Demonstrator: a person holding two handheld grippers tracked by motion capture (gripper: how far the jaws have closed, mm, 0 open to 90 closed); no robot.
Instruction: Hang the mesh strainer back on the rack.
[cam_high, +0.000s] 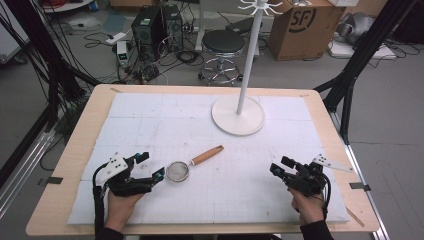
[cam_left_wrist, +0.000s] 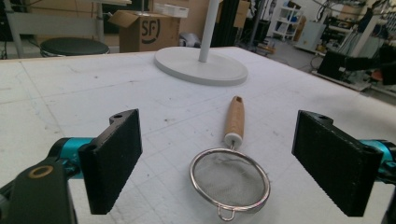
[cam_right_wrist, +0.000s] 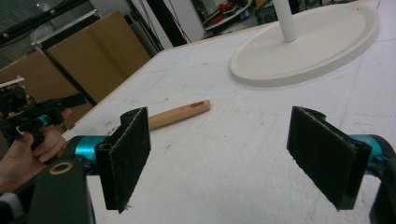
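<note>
I hold the left gripper (cam_high: 150, 167) with jaws apart just left of the strainer (cam_high: 177, 171) at lower centre, its wooden handle (cam_high: 207, 155) running up-right; the right gripper (cam_high: 280, 166), also spread, sits farther.

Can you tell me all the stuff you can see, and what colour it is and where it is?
strainer: one, silver mesh bowl with a wooden handle, lying on the mat just ahead of the left gripper
stand: one, white, round base and tall pole, far middle of the mat
mat: one, white, covering the table top
table: one, light wood
stool: one, black seat, on the floor behind the table
cardboard box: one, brown, on the floor at the back right
left gripper: one, black, near left of the mat, jaws open
right gripper: one, black, near right of the mat, jaws open
hands: two, at the near edge
</note>
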